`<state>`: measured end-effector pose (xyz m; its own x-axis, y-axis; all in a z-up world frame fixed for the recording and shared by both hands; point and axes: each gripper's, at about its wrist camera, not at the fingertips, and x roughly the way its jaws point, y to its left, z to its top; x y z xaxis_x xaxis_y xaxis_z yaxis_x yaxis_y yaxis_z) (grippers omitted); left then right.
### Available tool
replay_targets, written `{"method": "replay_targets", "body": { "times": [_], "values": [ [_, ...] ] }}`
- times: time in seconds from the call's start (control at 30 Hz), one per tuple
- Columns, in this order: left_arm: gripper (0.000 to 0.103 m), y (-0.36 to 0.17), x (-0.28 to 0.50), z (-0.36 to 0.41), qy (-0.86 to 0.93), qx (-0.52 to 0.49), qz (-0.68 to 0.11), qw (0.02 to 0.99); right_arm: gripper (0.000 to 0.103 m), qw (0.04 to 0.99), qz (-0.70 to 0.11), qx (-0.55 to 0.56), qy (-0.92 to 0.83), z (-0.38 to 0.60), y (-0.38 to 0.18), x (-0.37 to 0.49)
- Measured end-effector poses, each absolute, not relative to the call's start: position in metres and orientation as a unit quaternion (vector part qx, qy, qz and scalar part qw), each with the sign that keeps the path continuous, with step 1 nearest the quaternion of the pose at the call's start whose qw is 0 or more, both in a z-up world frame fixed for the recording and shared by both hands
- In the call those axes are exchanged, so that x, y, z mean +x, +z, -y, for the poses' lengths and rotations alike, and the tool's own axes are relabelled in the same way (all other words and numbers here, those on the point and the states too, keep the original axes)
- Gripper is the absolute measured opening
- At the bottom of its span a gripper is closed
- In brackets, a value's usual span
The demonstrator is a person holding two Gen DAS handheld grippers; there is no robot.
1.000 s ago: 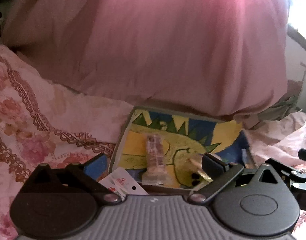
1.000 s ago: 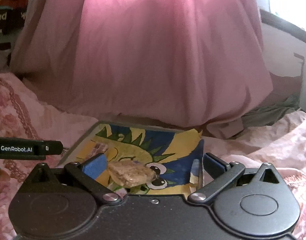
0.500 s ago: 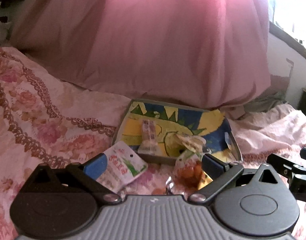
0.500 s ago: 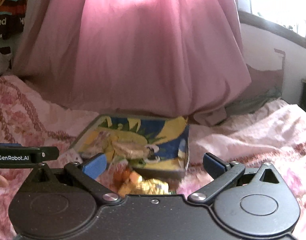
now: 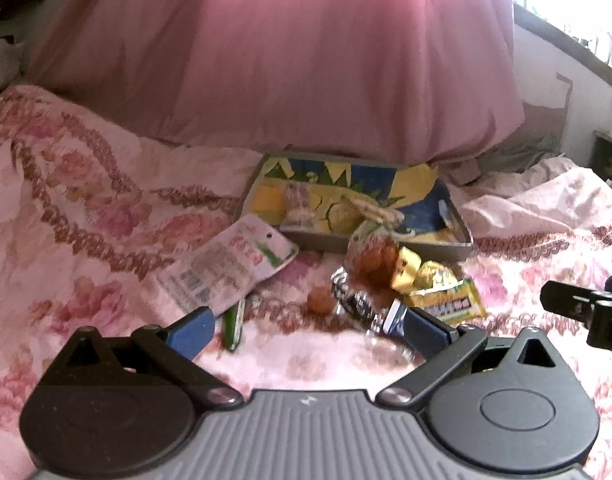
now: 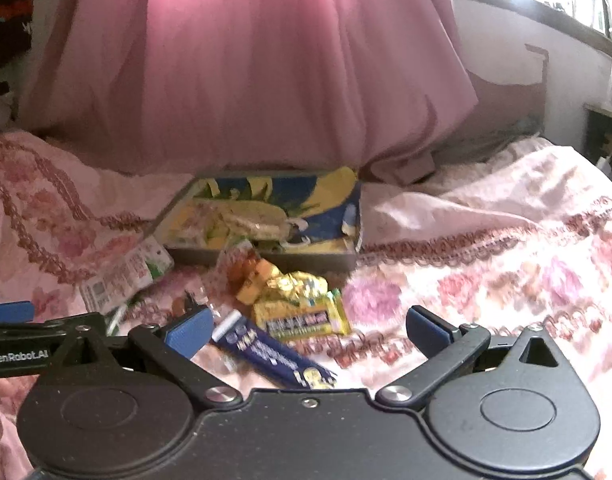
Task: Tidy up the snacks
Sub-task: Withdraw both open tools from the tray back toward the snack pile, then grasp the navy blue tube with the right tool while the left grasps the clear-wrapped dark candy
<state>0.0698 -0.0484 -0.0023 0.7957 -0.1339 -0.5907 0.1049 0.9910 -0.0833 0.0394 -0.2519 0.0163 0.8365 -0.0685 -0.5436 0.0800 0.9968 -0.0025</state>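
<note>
— On the bedspread (image 5: 86,208), just short of the tray (image 5: 462,242), your snacks lie heaped: white pouch (image 5: 230,264), orange bag (image 5: 372,256), yellow bar (image 6: 302,318), blue bar (image 6: 272,354).

— Why are both claws empty?

— You hold the left gripper (image 5: 304,330) and right gripper (image 6: 308,326) wide apart, low and behind the pile, likely lining up a pick. Two packets already sit in the tray; the heap is what's left.
</note>
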Motion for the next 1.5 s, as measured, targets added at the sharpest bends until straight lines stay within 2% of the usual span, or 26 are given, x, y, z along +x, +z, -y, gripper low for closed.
{"method": "replay_targets", "body": {
  "times": [0.37,0.63,0.97,1.33,1.4,1.5],
  "values": [
    [0.103,-0.025,0.062,0.051,-0.066,0.010,-0.376,0.924,0.102,0.922,-0.386,-0.010,-0.033,0.244,-0.008,0.052],
    [0.103,-0.034,0.090,0.043,-0.113,0.050,-0.425,0.897,0.102,0.885,-0.466,0.005,0.014,0.250,-0.028,0.086],
    [0.103,-0.050,0.154,0.048,-0.155,0.028,-0.461,0.873,0.100,0.873,-0.472,-0.081,0.097,0.255,-0.046,0.138],
    [0.102,-0.082,0.221,0.063,-0.156,-0.076,-0.488,0.855,0.080,0.843,-0.495,-0.136,0.163,0.251,-0.081,0.167],
    [0.101,-0.087,0.226,0.063,-0.162,-0.094,-0.487,0.853,0.074,0.839,-0.497,-0.145,0.164,0.248,-0.084,0.168],
    [0.094,-0.093,0.230,0.062,-0.171,-0.117,-0.491,0.846,0.068,0.838,-0.497,-0.159,0.159,0.245,-0.088,0.167]
  ]
}}
